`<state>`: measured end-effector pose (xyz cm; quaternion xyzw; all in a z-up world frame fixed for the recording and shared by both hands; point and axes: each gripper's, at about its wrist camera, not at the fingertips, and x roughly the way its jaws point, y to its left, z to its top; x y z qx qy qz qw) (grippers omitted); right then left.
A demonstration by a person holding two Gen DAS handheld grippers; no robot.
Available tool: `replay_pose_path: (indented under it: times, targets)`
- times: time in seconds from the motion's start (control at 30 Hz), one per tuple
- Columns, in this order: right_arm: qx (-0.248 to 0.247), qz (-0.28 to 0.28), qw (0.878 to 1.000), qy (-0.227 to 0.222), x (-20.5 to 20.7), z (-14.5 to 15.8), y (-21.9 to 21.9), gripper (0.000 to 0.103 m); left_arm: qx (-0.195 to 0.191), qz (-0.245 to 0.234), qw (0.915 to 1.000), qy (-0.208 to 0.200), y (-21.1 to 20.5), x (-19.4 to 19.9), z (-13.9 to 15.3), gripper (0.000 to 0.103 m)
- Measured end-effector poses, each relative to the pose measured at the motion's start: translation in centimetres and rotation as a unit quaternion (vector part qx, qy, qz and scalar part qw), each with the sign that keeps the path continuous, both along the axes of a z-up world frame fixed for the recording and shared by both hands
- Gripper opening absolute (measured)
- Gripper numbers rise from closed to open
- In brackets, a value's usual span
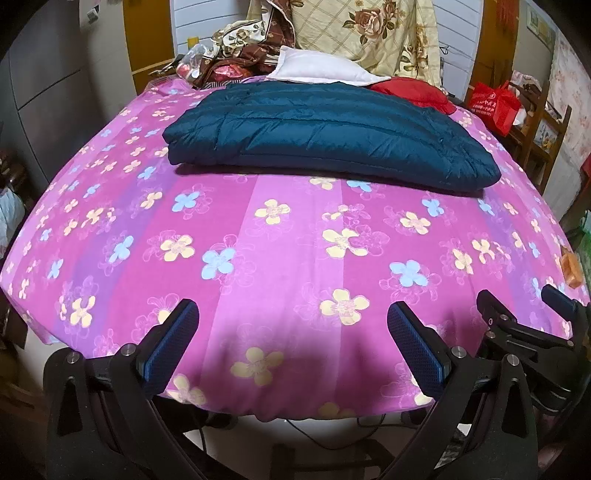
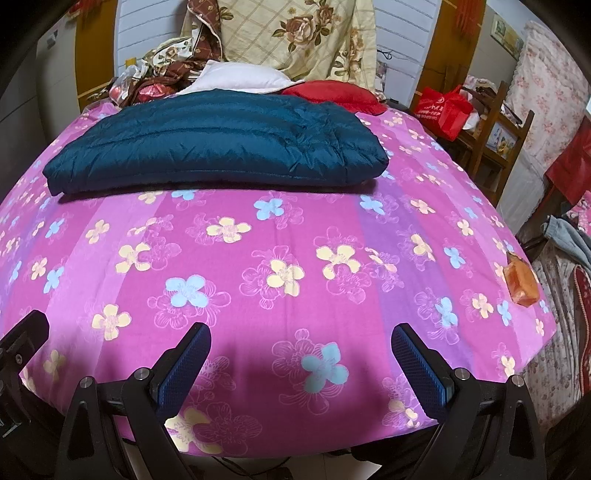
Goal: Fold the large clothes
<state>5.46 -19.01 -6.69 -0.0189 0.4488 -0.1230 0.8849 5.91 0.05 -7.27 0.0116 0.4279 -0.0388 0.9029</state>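
A dark teal quilted down jacket (image 1: 325, 136) lies folded into a flat rectangle on the far half of the bed; it also shows in the right wrist view (image 2: 221, 144). My left gripper (image 1: 291, 314) is open and empty, low over the near edge of the pink flowered bedsheet (image 1: 280, 240), well short of the jacket. My right gripper (image 2: 301, 336) is open and empty too, over the same near edge of the sheet (image 2: 295, 240). The right gripper also shows at the right edge of the left wrist view (image 1: 524, 306).
A white pillow (image 1: 317, 68) and a red cushion (image 1: 413, 92) lie behind the jacket, with a heap of floral bedding (image 1: 369, 33) at the headboard. An orange packet (image 2: 521, 282) rests at the bed's right edge. A red bag (image 2: 443, 109) sits on a wooden chair (image 2: 506, 136) to the right.
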Motion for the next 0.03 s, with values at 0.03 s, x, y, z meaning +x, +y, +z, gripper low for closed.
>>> replay_pose_path:
  times: [0.03]
  targets:
    - [0.001,0.0,1.0,0.002,0.03,-0.09,0.01,0.098,0.0,0.001,1.0,0.001,0.03,0.01,-0.01,0.102]
